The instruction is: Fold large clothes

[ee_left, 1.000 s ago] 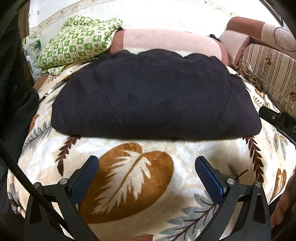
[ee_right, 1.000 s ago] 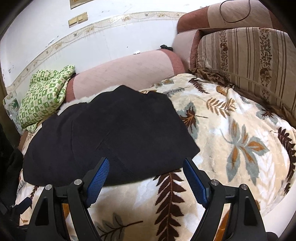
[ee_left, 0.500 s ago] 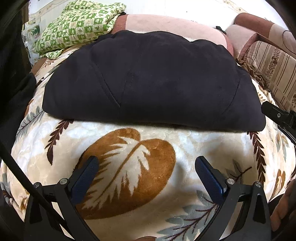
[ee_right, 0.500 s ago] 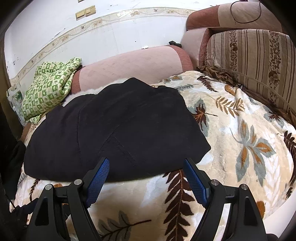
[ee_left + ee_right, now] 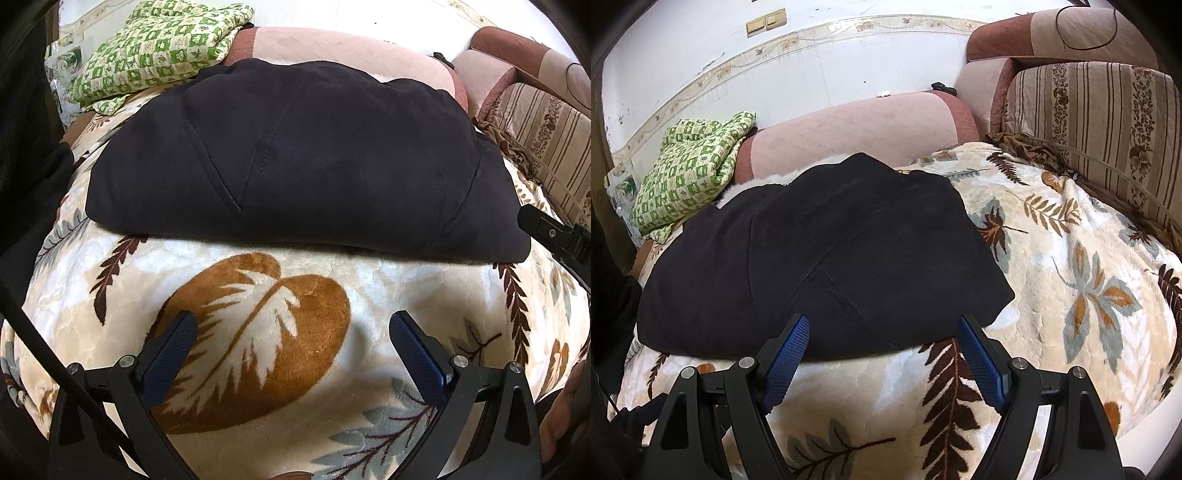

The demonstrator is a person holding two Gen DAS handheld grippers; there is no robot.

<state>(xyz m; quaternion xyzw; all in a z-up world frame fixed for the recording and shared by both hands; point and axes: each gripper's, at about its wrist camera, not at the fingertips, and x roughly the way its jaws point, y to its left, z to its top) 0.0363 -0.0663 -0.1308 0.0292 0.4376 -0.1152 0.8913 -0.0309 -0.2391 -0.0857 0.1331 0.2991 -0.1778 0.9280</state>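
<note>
Garment: we saw a dark garment (image 5: 306, 158) lying folded into a broad flat bundle on the blanket (image 5: 258, 332), its near edge running across both views; stitched seams showed on its top face.
Blanket: we found a cream plush blanket with brown and grey leaf prints, covering the surface under the garment.
Left gripper: our left gripper (image 5: 291, 343) hung over a large brown leaf print, short of the garment's near edge, touching no cloth; its jaws stood wide apart and held nothing.
Right gripper: our right gripper (image 5: 882, 343) sat at the garment's near right edge; its jaws were spread wide with nothing between them, the tips overlapping the dark edge in the right view. We could not tell whether they touched it.
Right gripper, left view: we noted it at the garment's right corner (image 5: 554, 236).
Surroundings: we saw a green checked cloth (image 5: 687, 173) at the far left, a pink bolster (image 5: 857, 129) behind the garment, and a striped cushion (image 5: 1100, 136) to the right.
</note>
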